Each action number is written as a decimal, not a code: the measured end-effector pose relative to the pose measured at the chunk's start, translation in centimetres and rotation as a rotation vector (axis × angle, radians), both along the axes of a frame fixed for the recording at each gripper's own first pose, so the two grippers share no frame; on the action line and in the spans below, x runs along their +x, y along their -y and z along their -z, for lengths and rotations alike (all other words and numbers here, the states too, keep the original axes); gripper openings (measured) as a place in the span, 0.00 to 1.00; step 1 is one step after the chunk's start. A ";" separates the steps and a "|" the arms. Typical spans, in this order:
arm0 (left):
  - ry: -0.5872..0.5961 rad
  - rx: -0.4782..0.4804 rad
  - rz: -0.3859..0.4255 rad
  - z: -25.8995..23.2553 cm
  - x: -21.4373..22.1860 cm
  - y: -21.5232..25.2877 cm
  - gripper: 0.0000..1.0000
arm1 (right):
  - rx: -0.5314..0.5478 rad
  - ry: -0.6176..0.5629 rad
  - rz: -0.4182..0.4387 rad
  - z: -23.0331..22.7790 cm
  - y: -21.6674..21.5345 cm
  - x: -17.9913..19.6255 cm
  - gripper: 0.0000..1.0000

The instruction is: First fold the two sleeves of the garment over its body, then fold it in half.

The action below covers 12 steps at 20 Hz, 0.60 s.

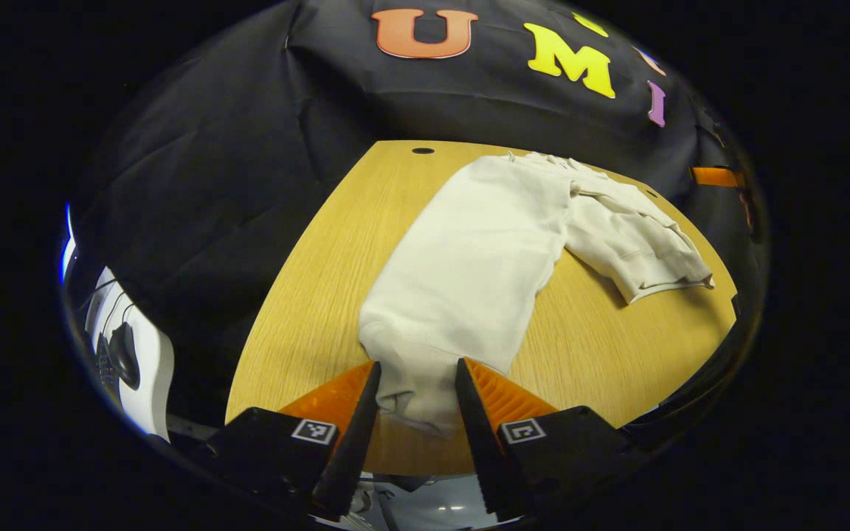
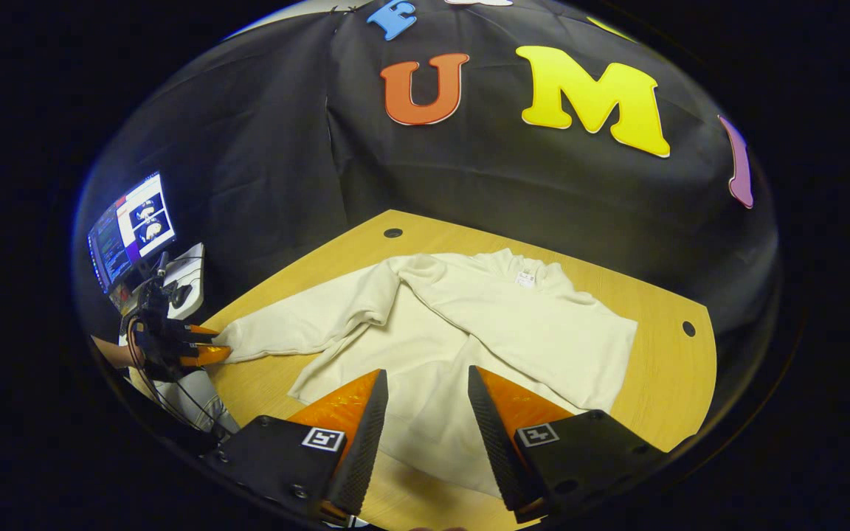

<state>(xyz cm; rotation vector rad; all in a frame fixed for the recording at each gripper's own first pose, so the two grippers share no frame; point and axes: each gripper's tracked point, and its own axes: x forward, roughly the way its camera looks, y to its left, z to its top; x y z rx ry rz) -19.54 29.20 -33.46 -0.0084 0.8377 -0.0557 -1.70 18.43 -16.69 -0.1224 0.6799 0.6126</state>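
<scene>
A cream sweatshirt (image 2: 513, 324) lies flat on the wooden table (image 2: 665, 369), collar toward the wall. One sleeve (image 2: 299, 328) stretches out to the left. Its cuff (image 1: 414, 402) lies between the fingers of my left gripper (image 1: 419, 365), whose jaws stand open on either side of it near the table's edge. That same gripper (image 2: 207, 345) appears far left at the cuff's end in the right gripper view. The garment's other side (image 1: 639, 251) lies bunched and seems folded over the body. My right gripper (image 2: 427, 371) hovers open above the lower body, holding nothing.
A lit monitor (image 2: 130, 228) and a white desk with a mouse (image 1: 126, 354) stand off the table's left side. Small cable holes (image 2: 393, 233) (image 2: 688, 328) sit near the table's far corners. A hand (image 2: 111, 352) holds the left gripper.
</scene>
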 end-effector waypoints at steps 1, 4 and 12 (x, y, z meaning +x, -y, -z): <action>-0.007 -0.009 0.006 0.0 0.1 0.3 0.60 | 0.000 0.002 0.000 0.0 0.2 -0.1 0.70; -0.010 -0.037 -0.026 -0.2 0.5 0.3 0.25 | 0.012 -0.005 0.018 0.2 0.9 -0.3 0.70; 0.026 -0.068 -0.009 -5.3 3.0 2.4 0.04 | 0.067 -0.003 0.096 -0.7 4.0 0.2 0.70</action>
